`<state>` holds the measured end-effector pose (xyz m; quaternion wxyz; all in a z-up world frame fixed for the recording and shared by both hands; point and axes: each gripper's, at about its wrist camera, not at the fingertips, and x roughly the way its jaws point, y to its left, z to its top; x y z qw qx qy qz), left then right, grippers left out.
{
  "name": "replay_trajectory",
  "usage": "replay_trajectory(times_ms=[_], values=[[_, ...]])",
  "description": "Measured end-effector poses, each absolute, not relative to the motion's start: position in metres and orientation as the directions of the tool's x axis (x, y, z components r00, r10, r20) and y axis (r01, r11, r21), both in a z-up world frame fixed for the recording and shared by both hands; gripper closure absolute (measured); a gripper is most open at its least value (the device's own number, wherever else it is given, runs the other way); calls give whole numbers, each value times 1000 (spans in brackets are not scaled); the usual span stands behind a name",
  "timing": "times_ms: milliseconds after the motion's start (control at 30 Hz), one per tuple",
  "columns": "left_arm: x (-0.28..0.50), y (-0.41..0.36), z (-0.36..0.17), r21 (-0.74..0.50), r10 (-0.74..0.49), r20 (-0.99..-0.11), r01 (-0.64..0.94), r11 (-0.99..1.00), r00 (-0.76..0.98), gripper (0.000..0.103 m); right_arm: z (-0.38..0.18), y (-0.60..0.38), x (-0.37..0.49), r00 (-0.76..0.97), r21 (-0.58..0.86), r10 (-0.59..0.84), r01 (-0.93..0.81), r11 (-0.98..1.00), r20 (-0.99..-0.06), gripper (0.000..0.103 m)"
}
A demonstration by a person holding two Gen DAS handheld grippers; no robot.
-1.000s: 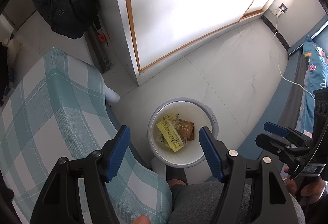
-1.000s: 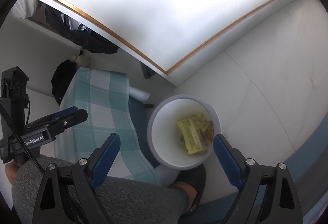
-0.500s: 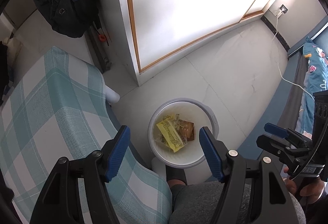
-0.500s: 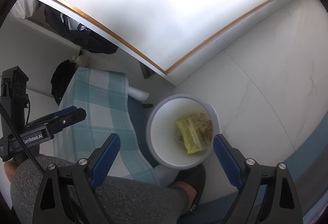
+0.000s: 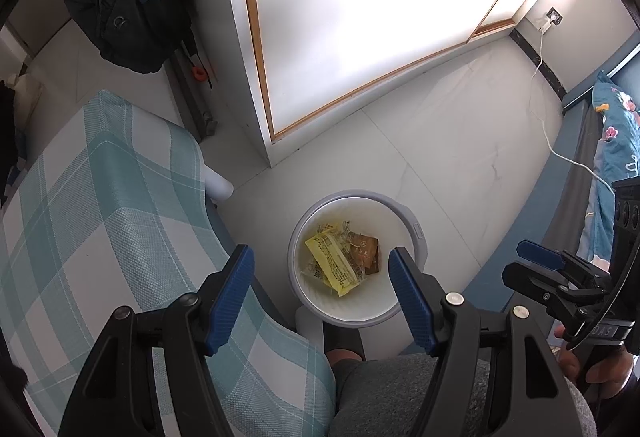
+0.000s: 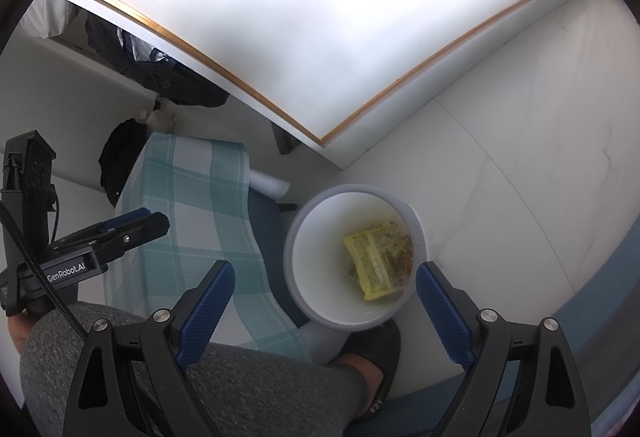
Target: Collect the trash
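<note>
- The left gripper [image 5: 322,263] points steeply down, its blue-padded jaws standing apart with nothing between them.
- Straight below it, seen in the gap between the jaws, a white trash bin [image 5: 416,233] stands on the pale tiled floor [image 5: 440,141].
- Inside the bin lie a yellow wrapper [image 5: 332,263] and, touching it on the side of the left gripper's right jaw, a brown packet [image 5: 366,251], with some clear crinkled wrapping around them.
- The right gripper [image 6: 324,289] also tilts down over the bin [image 6: 316,257], its jaws spread wide and empty; the yellow wrapper [image 6: 372,263] shows close to its right jaw.
- To the left of both grippers, a seat with a teal checked cover [image 5: 100,205] stands just beside the bin.
- Below the grippers, a leg in grey trousers [image 6: 240,381] reaches toward the bin, with the foot in a dark slipper [image 6: 384,349] at the bin's near edge.
- Beyond the bin, a white panel with a wooden edge [image 5: 360,17] meets the floor.
</note>
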<state>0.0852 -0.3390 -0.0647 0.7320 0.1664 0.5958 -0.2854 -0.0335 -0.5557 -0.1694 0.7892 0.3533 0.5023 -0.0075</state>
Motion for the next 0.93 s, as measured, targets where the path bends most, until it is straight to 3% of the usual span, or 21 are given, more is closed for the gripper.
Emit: replay_trajectory(times_ms=[933], values=[[87, -341, -68, -104, -223, -968, 623, 775, 116, 37, -174, -555, -32, 488, 549, 347, 368, 751, -801, 11]])
